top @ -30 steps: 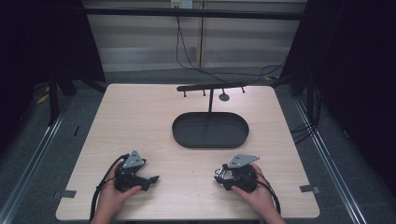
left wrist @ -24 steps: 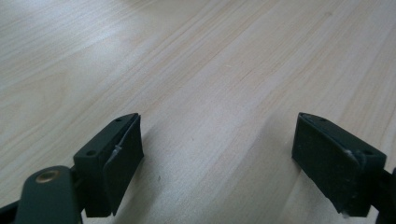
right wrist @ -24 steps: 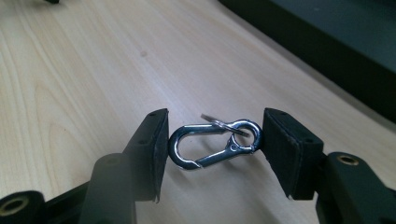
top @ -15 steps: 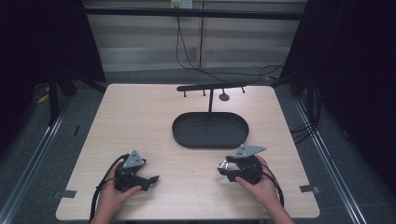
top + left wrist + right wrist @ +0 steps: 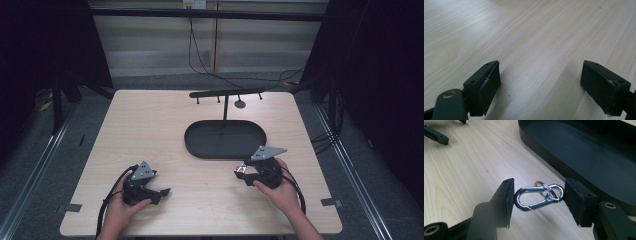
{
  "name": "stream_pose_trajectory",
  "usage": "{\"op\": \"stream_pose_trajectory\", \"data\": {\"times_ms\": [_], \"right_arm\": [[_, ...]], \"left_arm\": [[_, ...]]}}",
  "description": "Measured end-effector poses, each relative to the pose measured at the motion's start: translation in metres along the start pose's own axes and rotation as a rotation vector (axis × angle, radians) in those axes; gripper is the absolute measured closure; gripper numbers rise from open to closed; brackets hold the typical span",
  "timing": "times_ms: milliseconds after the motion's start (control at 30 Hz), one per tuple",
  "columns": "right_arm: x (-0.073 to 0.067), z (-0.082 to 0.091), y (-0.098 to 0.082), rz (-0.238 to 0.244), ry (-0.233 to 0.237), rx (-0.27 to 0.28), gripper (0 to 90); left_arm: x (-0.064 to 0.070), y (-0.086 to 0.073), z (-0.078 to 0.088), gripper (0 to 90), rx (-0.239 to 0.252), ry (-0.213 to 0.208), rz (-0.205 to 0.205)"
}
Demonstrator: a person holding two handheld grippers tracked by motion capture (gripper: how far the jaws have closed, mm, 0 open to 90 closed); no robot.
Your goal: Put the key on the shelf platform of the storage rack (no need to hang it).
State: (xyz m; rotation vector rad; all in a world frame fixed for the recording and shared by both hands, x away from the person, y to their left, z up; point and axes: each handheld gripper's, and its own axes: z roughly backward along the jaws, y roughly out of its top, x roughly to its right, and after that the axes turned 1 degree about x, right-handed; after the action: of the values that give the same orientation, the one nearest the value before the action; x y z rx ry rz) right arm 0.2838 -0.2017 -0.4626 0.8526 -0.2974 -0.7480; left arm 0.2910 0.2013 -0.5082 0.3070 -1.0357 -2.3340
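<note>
Sitting in the middle is a big wooden table [image 5: 150, 130], and on it rests a black oval tray [image 5: 225, 140] with a thin black stand [image 5: 226, 95] rising at its far side. Near the front edge the left gripper [image 5: 162, 191] lies low on the wood — its two black jaws stand wide apart with nothing between them. Just beside the tray's near rim is the right gripper [image 5: 241, 172], held in a hand. Its jaws squeeze a shiny metal clip [image 5: 537, 197] from both ends — a little ring [image 5: 545, 187] hangs on it, above the wood.
</note>
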Motion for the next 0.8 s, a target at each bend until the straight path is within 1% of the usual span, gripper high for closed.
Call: {"op": "stream_pose_trajectory", "data": {"times_ms": [67, 267, 400, 800], "right_arm": [[0.001, -0.001, 0.002, 0.008, -0.007, -0.009, 43.0], [0.004, 0.000, 0.010, 0.019, -0.014, -0.004, 43.0], [0.006, 0.000, 0.014, 0.016, -0.014, -0.001, 43.0], [0.013, 0.001, 0.028, 0.019, -0.035, 0.001, 43.0]], "left_arm": [[0.000, 0.000, 0.000, 16.0, 0.000, 0.000, -0.001], [0.000, 0.000, 0.000, 15.9, 0.000, -0.001, -0.001], [0.000, 0.000, 0.000, 16.0, -0.001, -0.001, 0.001], [0.000, 0.000, 0.000, 16.0, -0.001, -0.001, 0.001]]}}
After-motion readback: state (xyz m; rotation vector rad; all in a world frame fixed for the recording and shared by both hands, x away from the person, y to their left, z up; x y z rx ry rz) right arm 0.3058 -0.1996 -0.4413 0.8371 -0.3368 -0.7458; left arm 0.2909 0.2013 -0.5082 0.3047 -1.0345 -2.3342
